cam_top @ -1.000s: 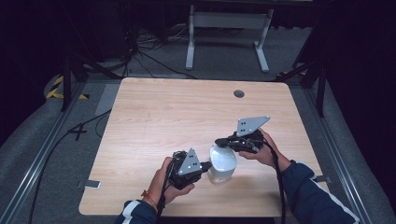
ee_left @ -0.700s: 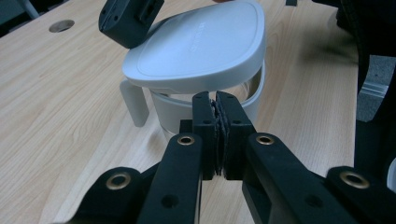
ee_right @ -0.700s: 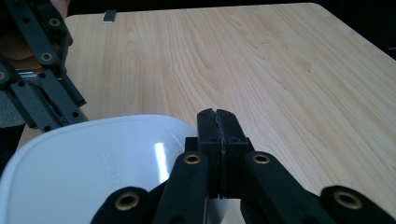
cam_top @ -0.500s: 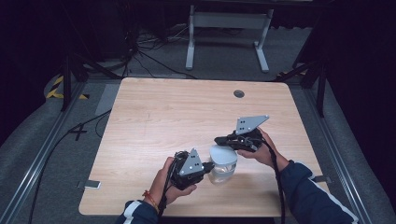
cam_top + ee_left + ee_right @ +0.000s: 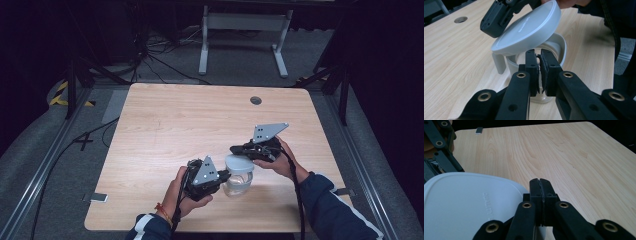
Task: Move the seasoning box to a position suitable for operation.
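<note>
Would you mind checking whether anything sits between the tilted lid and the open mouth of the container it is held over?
Nothing visible does. The lid, pinched at its edge by the right gripper, hangs tilted just above the container, whose near wall the left gripper clamps. Only the left jaws sit at the rim, on its near side.

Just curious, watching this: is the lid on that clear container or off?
Off, partly. The lid is tilted, one edge lifted above the container, gripped by the right gripper; the left gripper pinches the container's rim.

Right tool lower and nearer the left one, lid (tilted) now over the container
</note>
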### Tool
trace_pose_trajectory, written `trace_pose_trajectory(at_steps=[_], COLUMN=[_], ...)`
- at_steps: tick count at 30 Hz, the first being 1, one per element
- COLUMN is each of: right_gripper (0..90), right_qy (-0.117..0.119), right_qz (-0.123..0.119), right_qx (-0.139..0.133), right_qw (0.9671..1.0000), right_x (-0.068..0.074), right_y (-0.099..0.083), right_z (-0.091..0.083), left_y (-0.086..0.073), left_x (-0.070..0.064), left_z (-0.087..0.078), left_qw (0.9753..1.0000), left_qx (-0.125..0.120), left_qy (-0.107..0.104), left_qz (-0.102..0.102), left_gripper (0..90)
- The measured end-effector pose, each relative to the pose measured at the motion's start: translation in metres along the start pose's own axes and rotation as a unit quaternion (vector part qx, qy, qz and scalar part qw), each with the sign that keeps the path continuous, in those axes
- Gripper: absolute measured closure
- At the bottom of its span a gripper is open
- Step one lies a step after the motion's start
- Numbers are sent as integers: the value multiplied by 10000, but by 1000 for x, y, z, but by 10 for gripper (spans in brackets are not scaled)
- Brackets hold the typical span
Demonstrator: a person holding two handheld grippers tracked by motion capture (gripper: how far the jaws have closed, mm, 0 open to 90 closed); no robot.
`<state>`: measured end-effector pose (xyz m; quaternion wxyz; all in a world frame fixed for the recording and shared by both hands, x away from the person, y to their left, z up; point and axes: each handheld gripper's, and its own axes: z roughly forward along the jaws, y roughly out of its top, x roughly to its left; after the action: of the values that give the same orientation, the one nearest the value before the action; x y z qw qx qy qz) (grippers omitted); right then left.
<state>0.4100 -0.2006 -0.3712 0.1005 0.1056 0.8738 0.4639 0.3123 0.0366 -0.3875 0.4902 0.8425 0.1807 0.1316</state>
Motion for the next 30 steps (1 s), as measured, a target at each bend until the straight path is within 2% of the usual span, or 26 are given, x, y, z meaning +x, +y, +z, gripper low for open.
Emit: trace_pose_trajectory(at_steps=[3,13,15,17,22,24,30], right_gripper=[898,897,897,897,897,897,897], right_qy=[-67,-324,-341,-397,-521,-582,-702], right_qz=[22,187,199,185,219,236,274], right_qx=[-23,-99,-69,-57,-46,-14,57], right_qw=[10000,9992,9992,9990,9984,9980,9971], right_x=[-1,-5,-5,-3,0,1,5], right_y=[-1,-10,-12,-15,-21,-23,-31], right_z=[-3,-24,-27,-32,-43,-46,-56], left_y=[4,14,16,18,23,24,28], left_x=[1,7,9,11,15,16,22], left_z=[-1,4,4,5,9,10,14], left_qw=[9999,9997,9997,9997,9994,9994,9992], left_qx=[-129,-227,-213,-235,-245,-284,-302], left_qy=[9,8,24,-30,-71,-119,-146], left_qz=[22,57,143,112,216,174,225], left_gripper=[843,837,837,837,839,839,835])
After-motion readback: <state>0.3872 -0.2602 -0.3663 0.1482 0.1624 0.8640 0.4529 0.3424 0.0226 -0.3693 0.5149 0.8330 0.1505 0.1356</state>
